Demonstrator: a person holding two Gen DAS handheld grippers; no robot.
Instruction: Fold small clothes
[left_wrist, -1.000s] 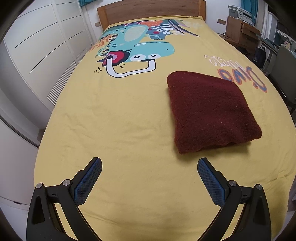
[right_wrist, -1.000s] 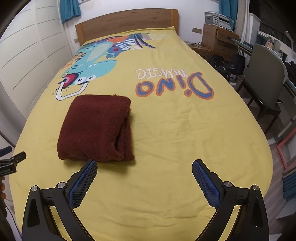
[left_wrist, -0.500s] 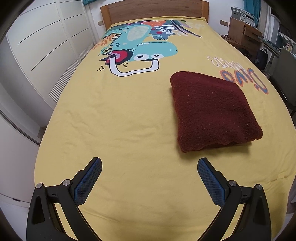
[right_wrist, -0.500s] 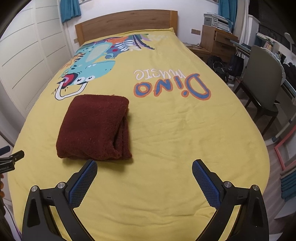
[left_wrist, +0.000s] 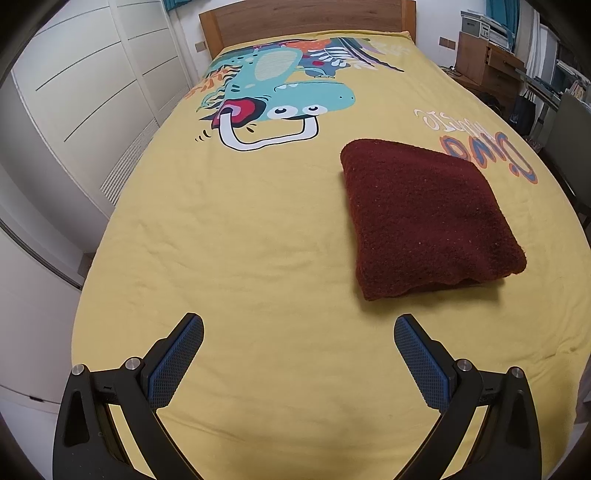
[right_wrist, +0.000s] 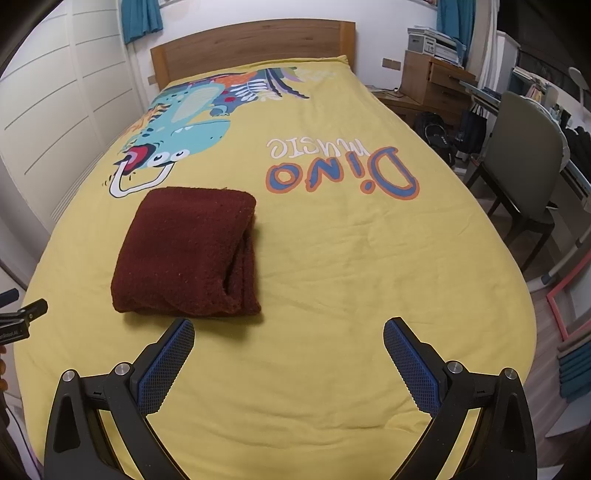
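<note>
At the far left a white wardrobe runs along the side of the bed, and the yellow bedspread with its dinosaur print fills most of both views, serving as the flat, soft surface on which the folding is done. The left gripper hovers low over the near end of the bed with its blue-padded fingers spread wide and nothing between them; it looks parked clear of the cloth, not reaching for it. To its right lies the task's thing, a dark red fleecy garment, resting on the bedspread as a compact, thick rectangle, just below the dinosaur's mouth and beside the "Dino music" lettering. In the right wrist view the layered, open side of the garment faces right, which suggests it has been doubled over on itself, so this piece appears finished or very nearly so. The right gripper sits just short of the garment's near edge, its fingers also spread and empty, apart from the cloth. Neither tool touches the fabric, probably so that the fold can settle undisturbed. Further right, off the bed, stand a grey chair and a wooden cabinet, well away from the work
</note>
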